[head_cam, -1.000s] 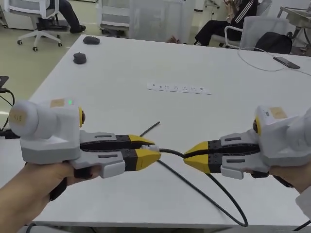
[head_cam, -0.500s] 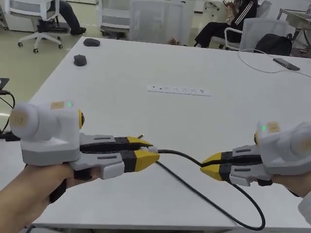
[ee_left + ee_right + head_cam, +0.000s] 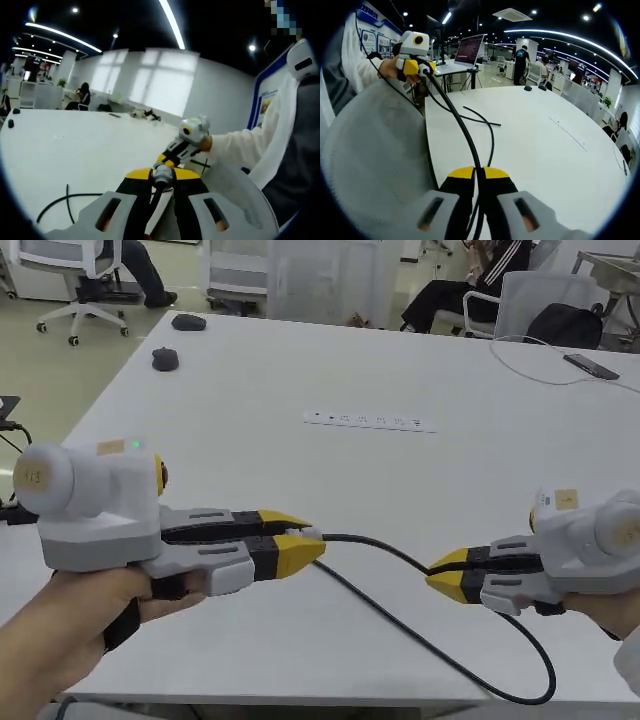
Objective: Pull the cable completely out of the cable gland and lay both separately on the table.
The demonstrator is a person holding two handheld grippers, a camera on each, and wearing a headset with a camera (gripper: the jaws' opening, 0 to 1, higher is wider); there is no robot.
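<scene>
In the head view, the left gripper (image 3: 308,543) is held above the worktop (image 3: 400,480), its yellow-tipped jaws closed on a small pale cable gland (image 3: 314,534). From the cable gland a black cable (image 3: 380,545) arcs across to the right gripper (image 3: 440,576), whose jaws are clamped on it. The two grippers are held well apart. A slack length of the cable loops round behind the right gripper and trails back over the worktop, passing under the left gripper.

In the left gripper view, the cable gland (image 3: 162,175) is seen pinched between jaws that are almost shut, with the right gripper (image 3: 166,160) beyond it and a length of cable lying on the worktop (image 3: 75,150).

In the right gripper view, the cable (image 3: 465,135) runs between the fully closed jaws of the right gripper (image 3: 477,175) and up to the left gripper (image 3: 417,67).

The extraction is judged to be under way but not finished: the cable appears joined to the cable gland, though how much sits inside cannot be told. Neither part has been laid down. The cable has yet to be drawn clear and both set apart on the worktop.
</scene>
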